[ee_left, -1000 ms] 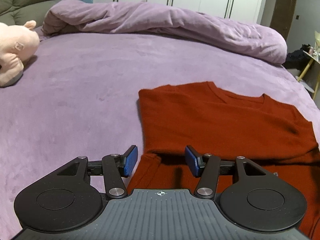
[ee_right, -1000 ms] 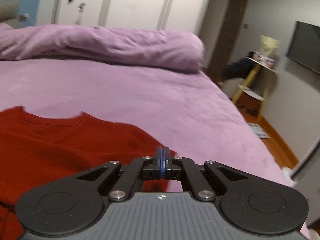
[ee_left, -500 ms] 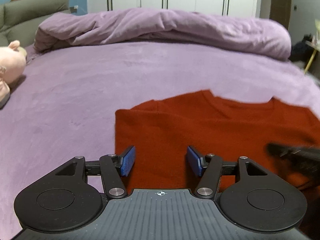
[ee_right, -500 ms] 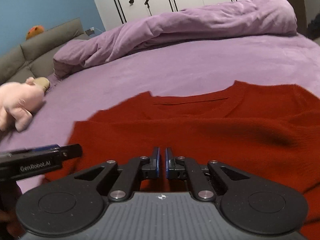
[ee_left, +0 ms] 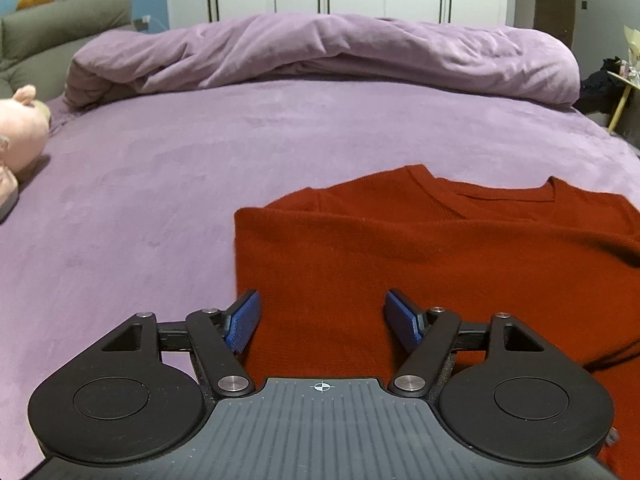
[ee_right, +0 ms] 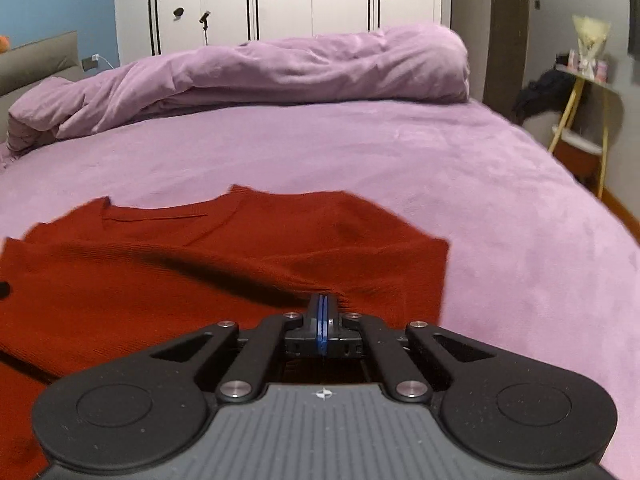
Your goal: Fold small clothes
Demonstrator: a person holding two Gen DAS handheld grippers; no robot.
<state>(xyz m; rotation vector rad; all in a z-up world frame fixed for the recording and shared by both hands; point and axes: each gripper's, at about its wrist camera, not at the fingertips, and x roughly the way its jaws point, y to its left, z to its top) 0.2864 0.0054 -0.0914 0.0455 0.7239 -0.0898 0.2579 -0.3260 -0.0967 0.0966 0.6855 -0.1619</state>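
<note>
both views set low over bed (ee_left: 160, 208), faced toward rolled duvet (ee_left: 320, 52) and wardrobe doors (ee_right: 280, 0); red sweater (ee_left: 440, 264) (ee_right: 160, 280) close below, shared by both.

A wide bed (ee_left: 168, 184) covered in a lilac plush sheet carries everything. A rust-red sweater (ee_left: 420, 248) lies flat on its near part — neckline toward the far side. A bunched lilac duvet (ee_left: 320, 56) runs along the far edge, and a pink plush toy (ee_left: 18, 140) rests at the left.
</note>
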